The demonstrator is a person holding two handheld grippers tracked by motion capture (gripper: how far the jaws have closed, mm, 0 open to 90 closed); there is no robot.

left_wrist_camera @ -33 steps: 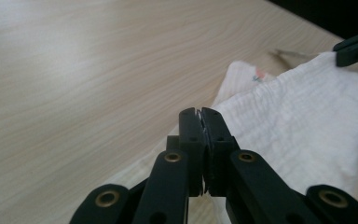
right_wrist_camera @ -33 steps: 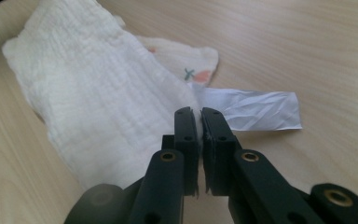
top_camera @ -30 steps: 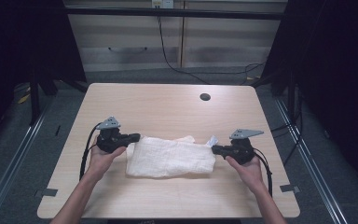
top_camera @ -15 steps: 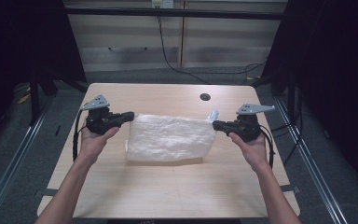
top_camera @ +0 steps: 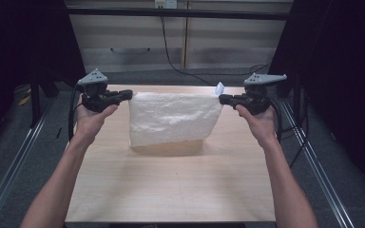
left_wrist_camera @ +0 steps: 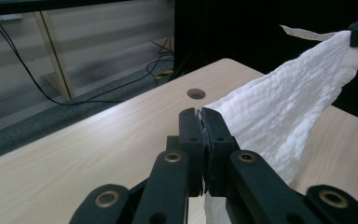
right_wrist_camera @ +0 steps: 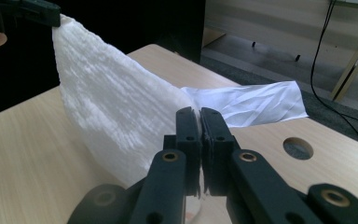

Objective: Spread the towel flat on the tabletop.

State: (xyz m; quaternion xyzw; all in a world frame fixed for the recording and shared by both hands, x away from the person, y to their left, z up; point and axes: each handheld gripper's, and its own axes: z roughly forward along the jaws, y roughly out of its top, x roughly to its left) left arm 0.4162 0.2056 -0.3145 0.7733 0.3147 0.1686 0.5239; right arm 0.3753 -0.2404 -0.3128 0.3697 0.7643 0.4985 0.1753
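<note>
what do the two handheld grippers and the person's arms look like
Both the left gripper and right gripper are black, each topped by a grey three-cornered plate and trailing a black cable. Their linkage arms carry brass-coloured rivets. The forearms are bare, no sleeves or gloves in the high view.

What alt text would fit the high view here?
A white towel hangs stretched between the left gripper and the right gripper, each shut on a top corner, its lower edge about at the wooden table. The person's forearms enter from below.

crinkled white cloth (top_camera: 173, 118), matt wooden table (top_camera: 171, 180)
</note>
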